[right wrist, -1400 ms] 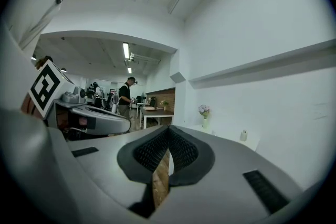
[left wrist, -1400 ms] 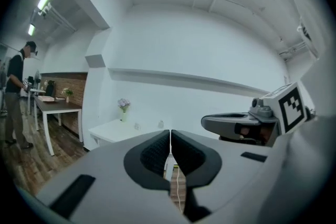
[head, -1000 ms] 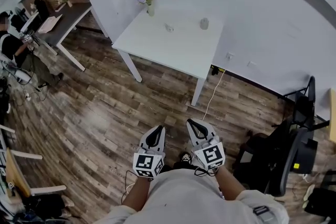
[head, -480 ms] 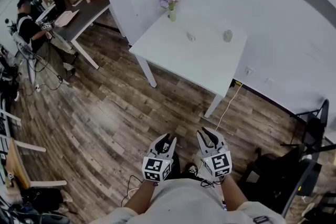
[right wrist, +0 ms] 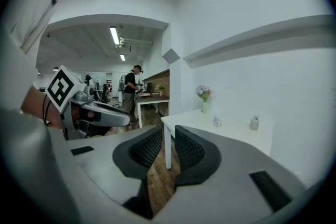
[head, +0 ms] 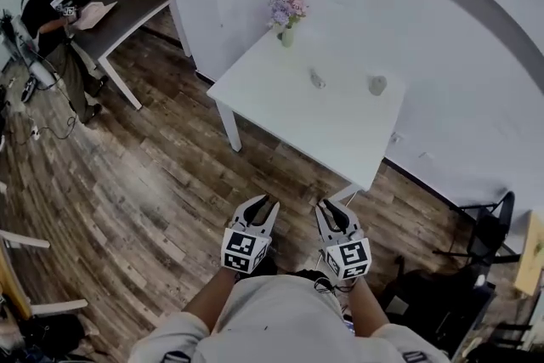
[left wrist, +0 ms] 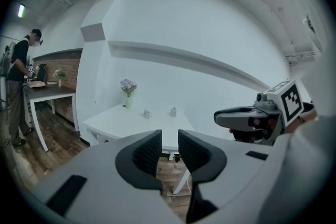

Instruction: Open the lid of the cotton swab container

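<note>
both left gripper (head: pixel 263 202) and right gripper (head: pixel 328 207) jaws apart; wood floor (head: pixel 153 174), white table (head: pixel 276 102)

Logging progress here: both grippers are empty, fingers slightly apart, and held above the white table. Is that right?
Not quite. The left gripper and right gripper are empty, fingers slightly apart after just opening, but the head view shows them held above the wooden floor, short of the white table.
</note>
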The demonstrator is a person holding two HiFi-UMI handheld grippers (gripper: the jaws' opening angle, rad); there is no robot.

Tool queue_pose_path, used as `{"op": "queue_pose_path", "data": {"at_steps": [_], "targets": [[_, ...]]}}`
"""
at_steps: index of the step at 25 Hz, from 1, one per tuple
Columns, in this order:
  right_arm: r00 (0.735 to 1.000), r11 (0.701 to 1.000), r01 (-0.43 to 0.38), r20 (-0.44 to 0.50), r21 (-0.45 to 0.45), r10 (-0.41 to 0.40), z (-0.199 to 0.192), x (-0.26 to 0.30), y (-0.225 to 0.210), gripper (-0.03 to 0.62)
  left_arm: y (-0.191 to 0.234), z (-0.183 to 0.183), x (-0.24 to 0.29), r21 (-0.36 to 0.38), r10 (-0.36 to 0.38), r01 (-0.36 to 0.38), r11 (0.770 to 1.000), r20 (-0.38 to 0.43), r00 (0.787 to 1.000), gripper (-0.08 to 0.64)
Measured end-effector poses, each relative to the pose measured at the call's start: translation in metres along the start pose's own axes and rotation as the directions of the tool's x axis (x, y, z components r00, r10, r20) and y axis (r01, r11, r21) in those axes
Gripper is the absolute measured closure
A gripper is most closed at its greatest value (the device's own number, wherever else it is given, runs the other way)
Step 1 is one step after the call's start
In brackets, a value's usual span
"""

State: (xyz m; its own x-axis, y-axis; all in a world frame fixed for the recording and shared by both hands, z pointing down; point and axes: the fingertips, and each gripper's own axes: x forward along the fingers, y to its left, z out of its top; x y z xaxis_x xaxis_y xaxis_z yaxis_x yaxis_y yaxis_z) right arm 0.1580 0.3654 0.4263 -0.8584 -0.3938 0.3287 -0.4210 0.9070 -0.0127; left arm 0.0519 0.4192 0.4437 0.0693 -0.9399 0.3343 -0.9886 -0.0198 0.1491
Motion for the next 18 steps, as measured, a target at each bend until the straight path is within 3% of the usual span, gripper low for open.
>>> {"op": "queue_pose_path", "data": {"at_steps": [4,8,12,18], "targets": [[0.999,0.999,0.029,-0.027,0.019,-0.028,0.002,0.038,-0.003,0.517,0.049,0.001,0.014,0.004,0.001,-0.001,1.000,-0.034,0.999,0.456],[0.997,0.998,0.048,-0.058,0.030,-0.046,0.001,0.066,-0.025,0.512,0.069,0.002,0.036,-0.025,-0.010,0.009,1.000,-0.053,0.999,0.456],[0.996,0.996,0.071,-0.057,0.046,-0.068,0.004,0.103,-0.067,0.512,0.084,0.003,0.080,-0.042,-0.017,0.013,0.999,-0.086,0.996,0.456],[0.998,0.998,0.054,-0.035,0.036,-0.053,0.024,0.168,-0.148,0.512,0.115,0.048,0.174,0.003,0.005,-0.005,1.000,-0.069,0.998,0.456]]}}
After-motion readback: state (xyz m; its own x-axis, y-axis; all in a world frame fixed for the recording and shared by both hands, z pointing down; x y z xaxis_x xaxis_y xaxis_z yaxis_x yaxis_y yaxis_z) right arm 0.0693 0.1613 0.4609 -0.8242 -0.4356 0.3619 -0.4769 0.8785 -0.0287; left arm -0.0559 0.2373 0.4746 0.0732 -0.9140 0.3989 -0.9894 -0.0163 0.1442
